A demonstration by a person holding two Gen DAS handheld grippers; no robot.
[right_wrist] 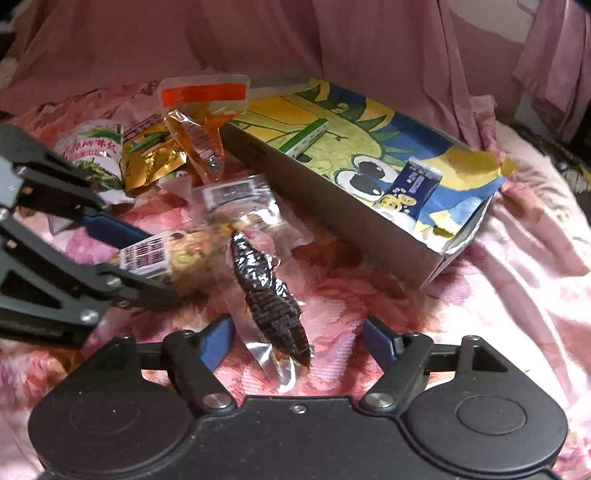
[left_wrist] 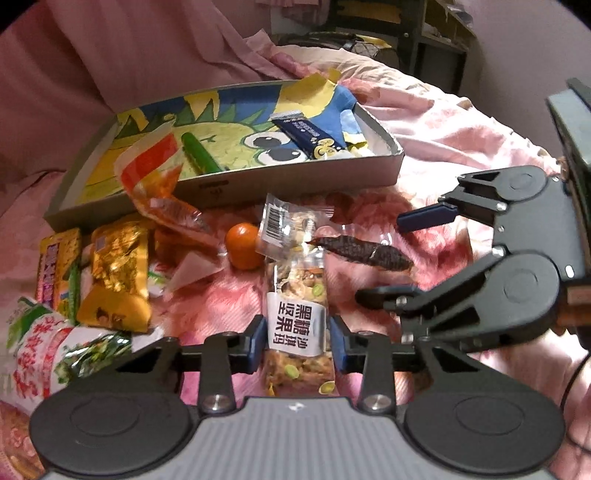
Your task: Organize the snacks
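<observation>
A nut bar in a clear wrapper [left_wrist: 297, 295] lies on the pink floral bedspread between the pads of my left gripper [left_wrist: 298, 341]; the jaws stand close on its sides, gripping it. It also shows in the right wrist view [right_wrist: 173, 254]. A dark dried snack in a clear packet [right_wrist: 269, 299] lies between the wide-open fingers of my right gripper [right_wrist: 299, 339], untouched. In the left wrist view the right gripper [left_wrist: 402, 254] sits open beside that dark snack [left_wrist: 365, 251]. A shallow cartoon-printed box [left_wrist: 295, 173] holds a dark blue bar [left_wrist: 310, 134] and a green stick [left_wrist: 199, 151].
Left of the box lie an orange-sauce pouch [left_wrist: 162, 192], a gold packet [left_wrist: 118, 266], a yellow packet [left_wrist: 59, 266], a green-and-white bag [left_wrist: 55, 343] and a small orange fruit [left_wrist: 243, 245]. Pink curtains hang behind. A dark shelf [left_wrist: 406, 33] stands at the back right.
</observation>
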